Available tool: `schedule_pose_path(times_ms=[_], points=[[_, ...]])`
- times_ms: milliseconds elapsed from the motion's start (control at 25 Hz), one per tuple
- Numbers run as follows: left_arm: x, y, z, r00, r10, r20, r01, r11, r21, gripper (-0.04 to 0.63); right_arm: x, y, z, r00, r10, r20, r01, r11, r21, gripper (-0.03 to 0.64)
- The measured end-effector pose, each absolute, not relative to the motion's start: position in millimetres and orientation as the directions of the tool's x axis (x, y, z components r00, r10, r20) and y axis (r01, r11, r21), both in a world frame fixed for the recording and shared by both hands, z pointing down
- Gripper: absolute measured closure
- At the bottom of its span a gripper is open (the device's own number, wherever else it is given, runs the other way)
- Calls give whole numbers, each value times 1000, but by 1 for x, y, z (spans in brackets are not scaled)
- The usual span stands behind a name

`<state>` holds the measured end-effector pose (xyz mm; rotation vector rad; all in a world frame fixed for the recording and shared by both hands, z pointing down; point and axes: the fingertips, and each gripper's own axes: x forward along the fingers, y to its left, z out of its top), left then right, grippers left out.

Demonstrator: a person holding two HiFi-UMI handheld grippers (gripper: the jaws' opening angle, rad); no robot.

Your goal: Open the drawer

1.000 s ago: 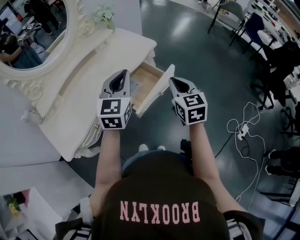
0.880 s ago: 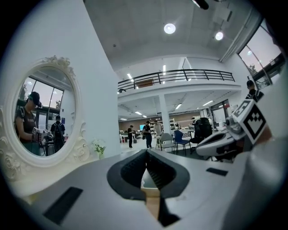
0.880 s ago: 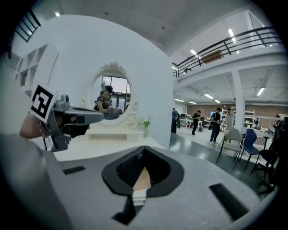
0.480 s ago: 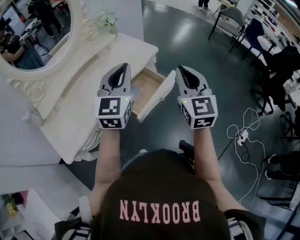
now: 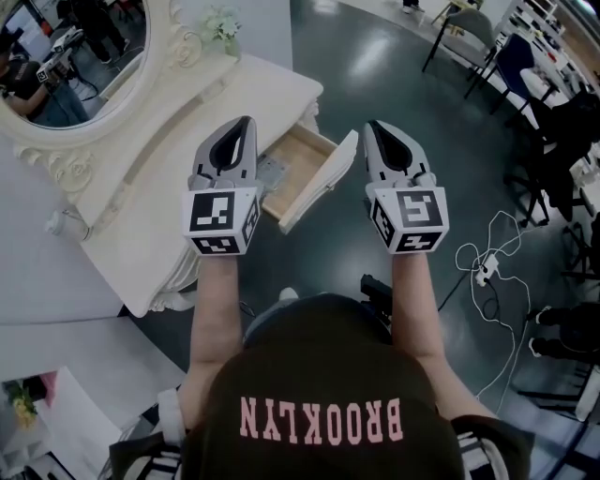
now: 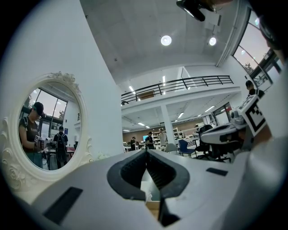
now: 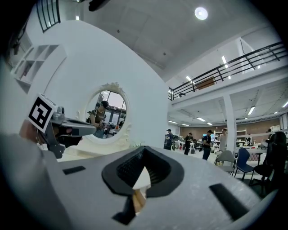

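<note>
The white dressing table stands at the left in the head view, and its wooden drawer is pulled out toward the dark floor, its white front panel angled outward. My left gripper is held level over the drawer's left side and is shut on nothing. My right gripper hovers just right of the front panel, also shut and empty, touching nothing. In the left gripper view the jaws meet at the tip, with a bit of the drawer below. The right gripper view shows its closed jaws.
An oval mirror with an ornate frame and a small flower bunch sit on the table. Chairs stand at the top right. White cables and a power strip lie on the floor at the right.
Both grippers have risen and sit higher in the picture, the right one more. The drawer stays pulled out.
</note>
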<state>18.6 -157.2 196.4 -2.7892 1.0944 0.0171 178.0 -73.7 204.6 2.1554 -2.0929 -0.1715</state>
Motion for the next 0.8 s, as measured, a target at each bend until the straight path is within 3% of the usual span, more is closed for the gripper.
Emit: schedule_pose_path(times_ms=[800], points=[[-2, -137, 199, 736, -673, -67, -674, -722, -155, 591, 154, -60, 203, -2, -1000, 4, -975, 2, 221, 620]])
